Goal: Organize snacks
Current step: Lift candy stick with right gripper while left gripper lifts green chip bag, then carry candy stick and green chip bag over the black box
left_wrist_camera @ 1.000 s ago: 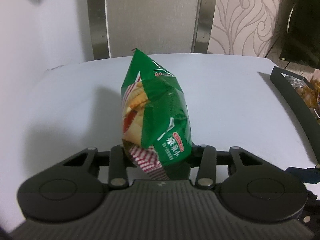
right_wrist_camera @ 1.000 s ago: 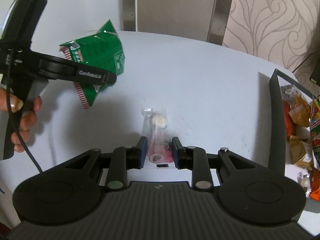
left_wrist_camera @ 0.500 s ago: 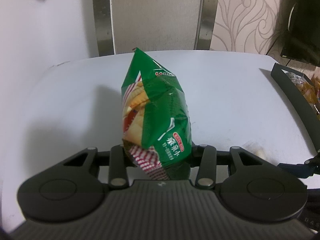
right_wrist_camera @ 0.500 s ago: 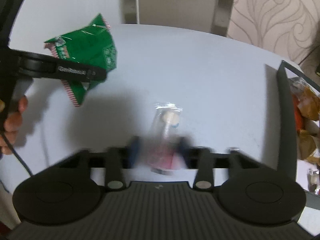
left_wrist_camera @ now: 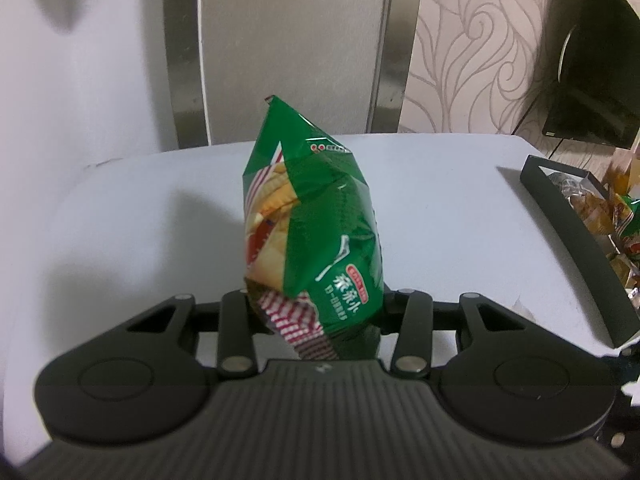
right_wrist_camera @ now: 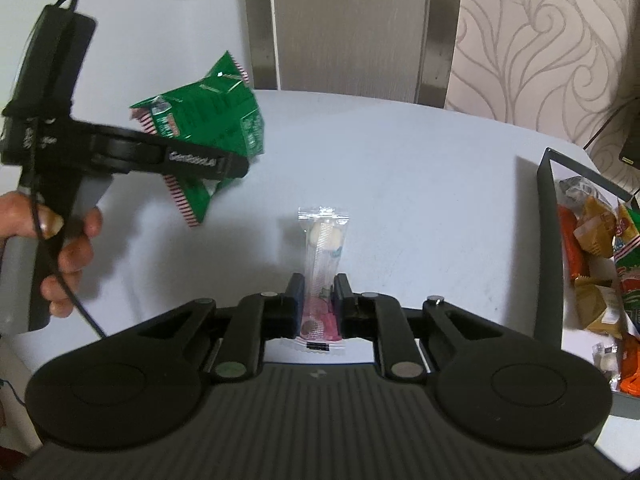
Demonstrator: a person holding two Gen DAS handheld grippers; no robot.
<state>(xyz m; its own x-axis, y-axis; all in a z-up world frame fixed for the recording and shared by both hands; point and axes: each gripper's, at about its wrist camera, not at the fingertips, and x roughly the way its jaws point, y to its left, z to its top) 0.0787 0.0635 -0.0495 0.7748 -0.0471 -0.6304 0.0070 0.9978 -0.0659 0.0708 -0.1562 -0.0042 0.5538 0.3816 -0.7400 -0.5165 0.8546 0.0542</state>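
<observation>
My left gripper [left_wrist_camera: 316, 308] is shut on a green chip bag [left_wrist_camera: 308, 224] and holds it upright above the white table [left_wrist_camera: 440, 208]. The same bag [right_wrist_camera: 208, 136] and the left gripper [right_wrist_camera: 224, 164] show in the right wrist view, up at the left. My right gripper [right_wrist_camera: 320, 300] is shut on a clear candy packet with a pink end [right_wrist_camera: 322, 264], lifted off the table. A black box [right_wrist_camera: 546, 240] holding several snack packs [right_wrist_camera: 596, 240] stands at the right; it also shows in the left wrist view [left_wrist_camera: 568, 240].
A grey chair back [left_wrist_camera: 288, 48] stands behind the table's far edge. Patterned wallpaper [left_wrist_camera: 480, 40] and a dark screen [left_wrist_camera: 592, 64] are at the far right. The person's hand [right_wrist_camera: 64, 248] holds the left gripper's handle.
My right gripper has closed on the candy packet and lifted it off the table. The left gripper has kept hold of the green bag and shifted slightly toward the box.
</observation>
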